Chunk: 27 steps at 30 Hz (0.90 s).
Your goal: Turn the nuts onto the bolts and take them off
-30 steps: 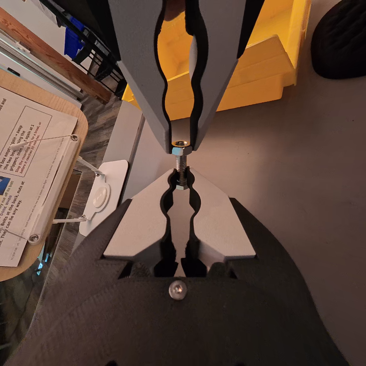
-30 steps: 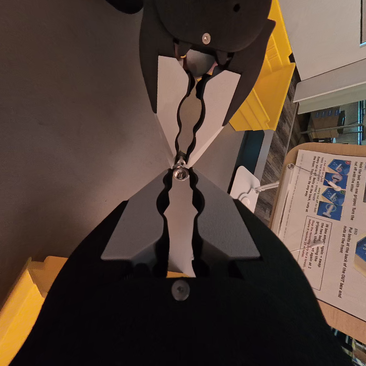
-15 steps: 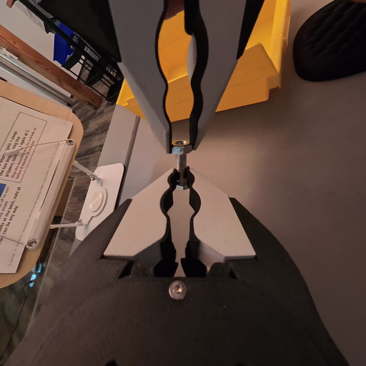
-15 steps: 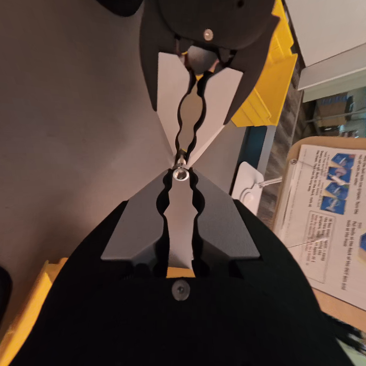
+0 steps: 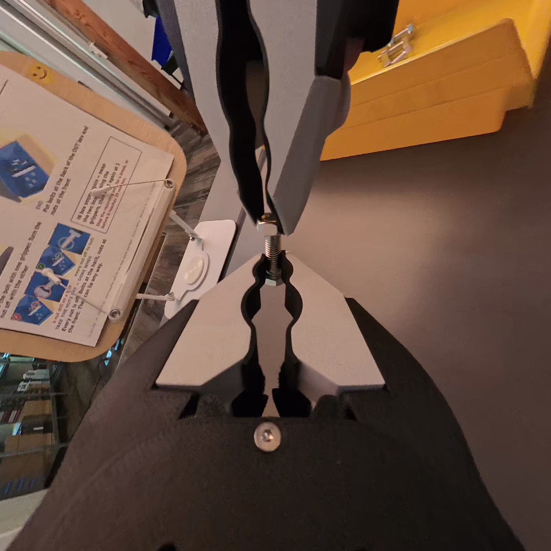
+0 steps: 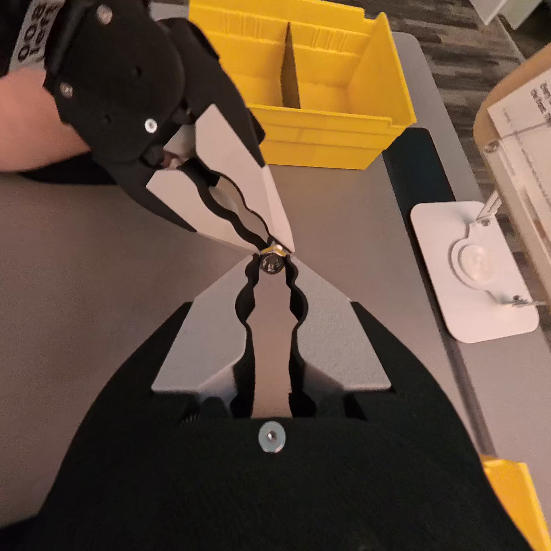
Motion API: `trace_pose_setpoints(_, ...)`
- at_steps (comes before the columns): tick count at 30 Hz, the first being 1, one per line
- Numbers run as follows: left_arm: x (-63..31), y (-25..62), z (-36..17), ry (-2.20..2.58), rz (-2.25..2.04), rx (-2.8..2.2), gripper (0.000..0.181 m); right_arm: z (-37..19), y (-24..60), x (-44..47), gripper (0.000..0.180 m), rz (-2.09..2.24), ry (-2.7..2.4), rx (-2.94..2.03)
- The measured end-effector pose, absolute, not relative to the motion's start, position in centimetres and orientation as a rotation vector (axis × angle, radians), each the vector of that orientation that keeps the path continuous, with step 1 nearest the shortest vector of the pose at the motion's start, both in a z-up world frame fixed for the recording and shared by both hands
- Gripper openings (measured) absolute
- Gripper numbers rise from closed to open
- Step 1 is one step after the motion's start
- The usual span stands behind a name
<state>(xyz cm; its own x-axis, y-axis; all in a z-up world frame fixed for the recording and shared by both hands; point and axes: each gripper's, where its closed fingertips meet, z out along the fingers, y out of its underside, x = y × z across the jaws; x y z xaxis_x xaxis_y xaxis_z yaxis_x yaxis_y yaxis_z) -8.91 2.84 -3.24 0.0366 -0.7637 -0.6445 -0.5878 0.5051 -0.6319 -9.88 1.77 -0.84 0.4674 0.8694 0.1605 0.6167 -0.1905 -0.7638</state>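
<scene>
Since the earlier frames the right gripper [image 6: 270,258] has rolled about the bolt's axis: in its own view the scene has swung round so that the yellow bin [image 6: 325,98] now lies ahead and the left gripper [image 6: 275,245] enters from the upper left, while in the left wrist view the instruction sheet [image 5: 71,226] has shifted further into the frame. We see the bolt [image 5: 272,259] held in the air above the grey table [image 5: 432,238], spanning the short gap between the two grippers. The left gripper [image 5: 272,269] has its jaws pinching the bolt at the head end, the hexagonal head sitting just inside the first notch of the black pads. The right gripper [image 5: 268,223] has its jaws pressed onto the nut [image 5: 267,228], which sits at the far end of the threaded shank; in the right wrist view the nut [image 6: 270,263] faces the camera end-on. A second yellow bin [image 5: 423,98] lies on the table beyond, with a few loose metal fasteners [image 5: 395,44] inside. A white stand base [image 6: 474,268] rests at the table edge beside the sheet's wooden board [image 5: 125,125]. A person's hand [image 6: 32,119] grips the left gripper.
</scene>
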Motion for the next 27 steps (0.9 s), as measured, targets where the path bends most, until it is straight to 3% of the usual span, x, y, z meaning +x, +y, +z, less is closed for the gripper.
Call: trace_pose_setpoints(27, -9.8, 5.7, -2.7, 1.518, 0.05, -1.293, 0.007, -0.6, 4.6, -10.0, 0.015, 0.738, -0.65, -2.156)
